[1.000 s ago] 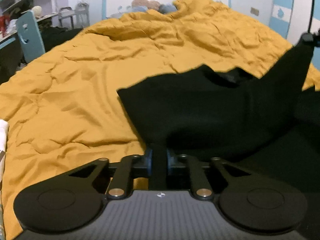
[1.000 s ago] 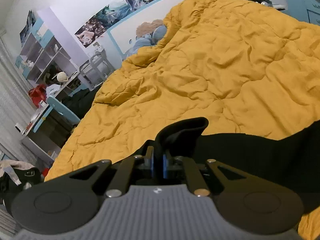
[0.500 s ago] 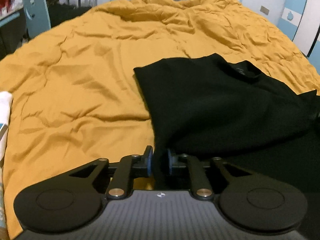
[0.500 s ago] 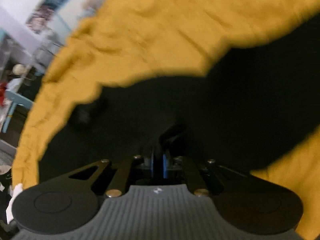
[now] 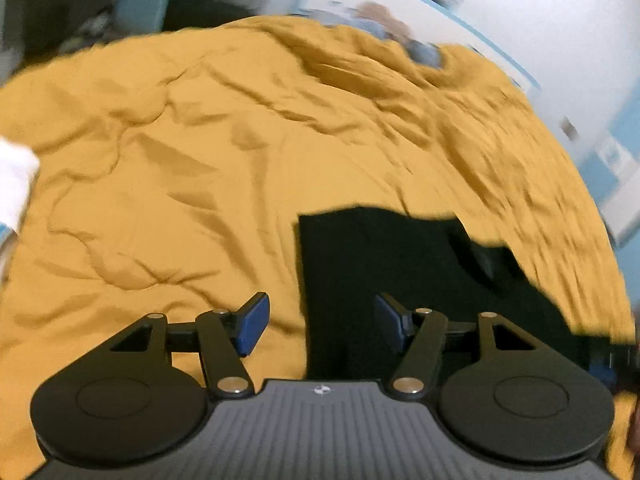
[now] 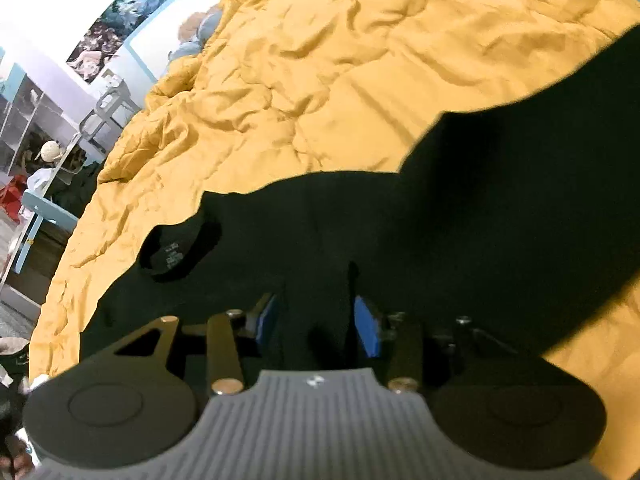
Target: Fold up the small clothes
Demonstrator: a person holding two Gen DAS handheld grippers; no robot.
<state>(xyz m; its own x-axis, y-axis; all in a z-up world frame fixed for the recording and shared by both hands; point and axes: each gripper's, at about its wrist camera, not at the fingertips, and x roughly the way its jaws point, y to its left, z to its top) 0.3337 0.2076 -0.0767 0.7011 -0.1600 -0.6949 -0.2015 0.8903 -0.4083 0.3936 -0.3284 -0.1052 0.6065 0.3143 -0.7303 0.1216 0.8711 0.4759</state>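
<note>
A black shirt (image 5: pixel 400 272) lies flat on the mustard-yellow quilt (image 5: pixel 200 160). My left gripper (image 5: pixel 318 324) is open and empty, just above the shirt's near left edge. In the right wrist view the shirt (image 6: pixel 460 220) fills the lower middle, its collar with a label (image 6: pixel 176 254) at the left. My right gripper (image 6: pixel 316 324) is open over the shirt, holding nothing; a small fold of cloth stands up between the blue pads (image 6: pixel 366 330).
A white cloth (image 5: pixel 14 184) lies at the left edge of the bed. Stuffed toys (image 6: pixel 200 28) sit by the headboard. Shelves, a blue chair (image 6: pixel 44 216) and clutter stand left of the bed.
Both grippers were shut on the black shirt, lowered it onto the quilt, and have now opened and let go. The left view has swung left and is blurred.
</note>
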